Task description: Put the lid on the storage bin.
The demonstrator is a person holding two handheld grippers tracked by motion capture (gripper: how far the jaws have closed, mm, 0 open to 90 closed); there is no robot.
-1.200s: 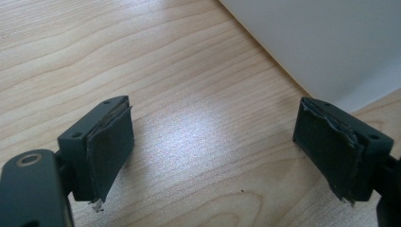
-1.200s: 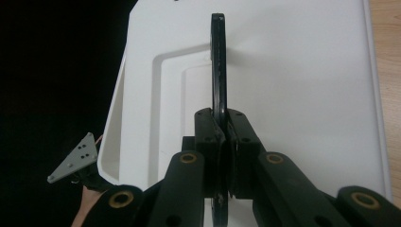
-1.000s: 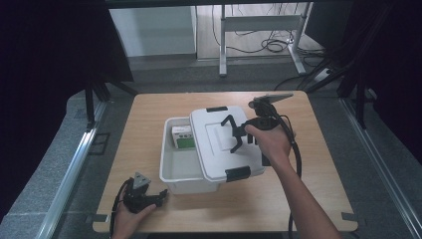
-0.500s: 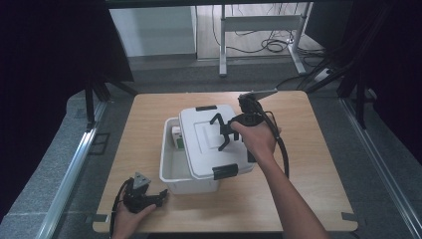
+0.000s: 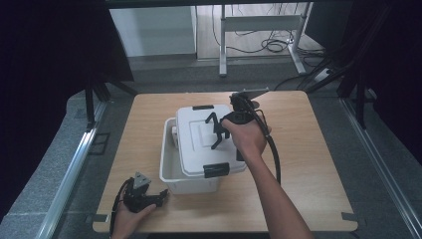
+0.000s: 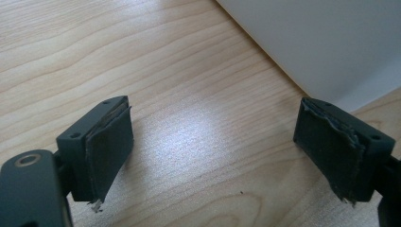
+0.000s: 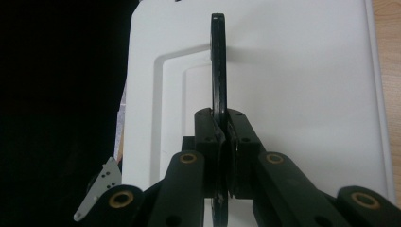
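The right claw (image 5: 215,130) is clamped on the thin black handle (image 7: 218,66) of the white lid (image 5: 209,142), which sits askew over the white bin (image 5: 171,172) at the middle of the tabletop (image 5: 308,164) (the bin's left side is uncovered). The left claw (image 5: 160,197) rests near the front left corner, its jaws wide apart over bare wood, just beside the bin.

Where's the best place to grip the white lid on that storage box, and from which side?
By the black handle standing upright on the middle of the white lid, coming from above: it is a thin arch that shut jaws can pinch flat. The right gripper already clamps it that way, while the lid's broad flat top offers nothing else to pinch.
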